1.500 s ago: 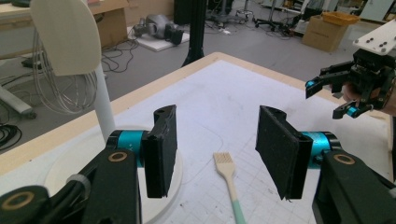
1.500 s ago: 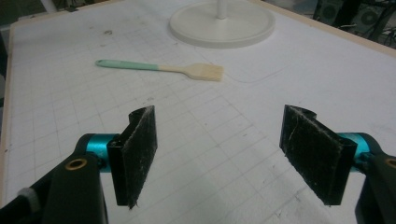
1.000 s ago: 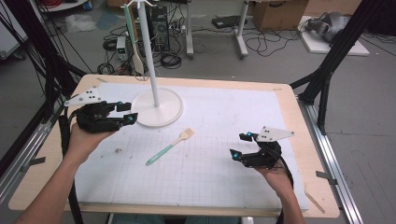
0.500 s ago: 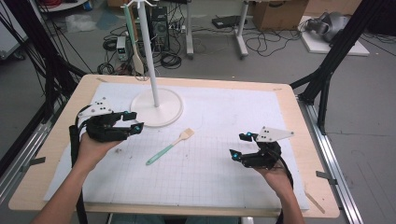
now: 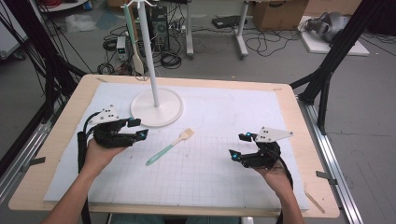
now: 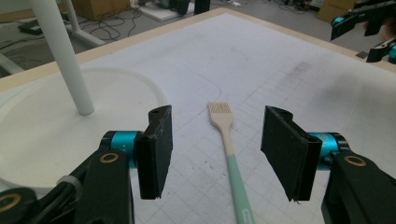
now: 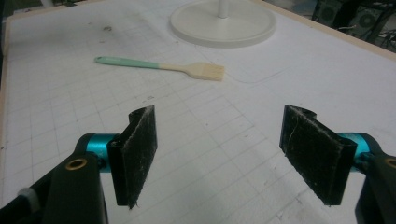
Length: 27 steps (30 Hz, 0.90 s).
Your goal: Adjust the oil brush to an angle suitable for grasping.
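Nearest the front edge of the tabletop, the right gripper [image 5: 243, 148] sits low over the white mat [image 5: 224, 172] toward the right side, jaws spread wide with nothing between them; it looks parked, well apart from the work. Toward the left edge, the left gripper [image 5: 136, 129] hovers with its jaws released too, and its own view shows the brush [image 6: 229, 148] lying flat on the mat straight ahead, the mint handle running back between the jaws and the pale bristled head pointing away. The brush rests near the middle of the mat, just in front of the round base of the white stand [image 5: 156, 108], apart from it.

The step in hand is likely a reach and grasp. It would go best by lowering until the pads straddle the handle across its narrow width, somewhat behind the head, then closing squarely so the thin handle does not roll or skid. Farther back, a second utensil [image 5: 133, 42] hangs from the stand's top hooks, suggesting where the brush may go.
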Motion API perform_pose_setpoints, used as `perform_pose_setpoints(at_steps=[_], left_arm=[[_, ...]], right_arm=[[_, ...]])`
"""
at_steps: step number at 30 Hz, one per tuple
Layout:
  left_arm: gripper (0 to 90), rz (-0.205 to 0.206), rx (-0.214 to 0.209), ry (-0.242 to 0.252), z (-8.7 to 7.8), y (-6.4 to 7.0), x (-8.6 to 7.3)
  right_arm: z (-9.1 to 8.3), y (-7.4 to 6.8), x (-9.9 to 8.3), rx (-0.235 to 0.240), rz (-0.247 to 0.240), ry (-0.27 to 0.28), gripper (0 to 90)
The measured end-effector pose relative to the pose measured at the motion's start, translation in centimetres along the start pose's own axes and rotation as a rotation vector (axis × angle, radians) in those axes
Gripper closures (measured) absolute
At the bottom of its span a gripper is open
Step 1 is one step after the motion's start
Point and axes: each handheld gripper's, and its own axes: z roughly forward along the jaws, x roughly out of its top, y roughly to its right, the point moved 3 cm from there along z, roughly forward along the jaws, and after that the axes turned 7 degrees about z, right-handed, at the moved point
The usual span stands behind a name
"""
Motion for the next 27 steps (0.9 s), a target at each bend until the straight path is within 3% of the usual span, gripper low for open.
perform_pose_setpoints(at_steps=[11,14,27], left_arm=[[45.0,-0.007,0.012,-0.032,1.7,0.8,-1.7],[45.1,-0.041,-0.012,-0.029,2.2,1.0,-2.2],[49.0,-0.021,0.006,-0.085,3.5,1.9,-3.2]], right_arm=[[0.2,-0.1,0.0,0.005,-0.005,-0.008,26.8],[0.2,-0.1,0.0,0.003,-0.004,-0.009,26.8],[0.3,-0.1,-0.1,0.006,-0.01,-0.016,26.8]])
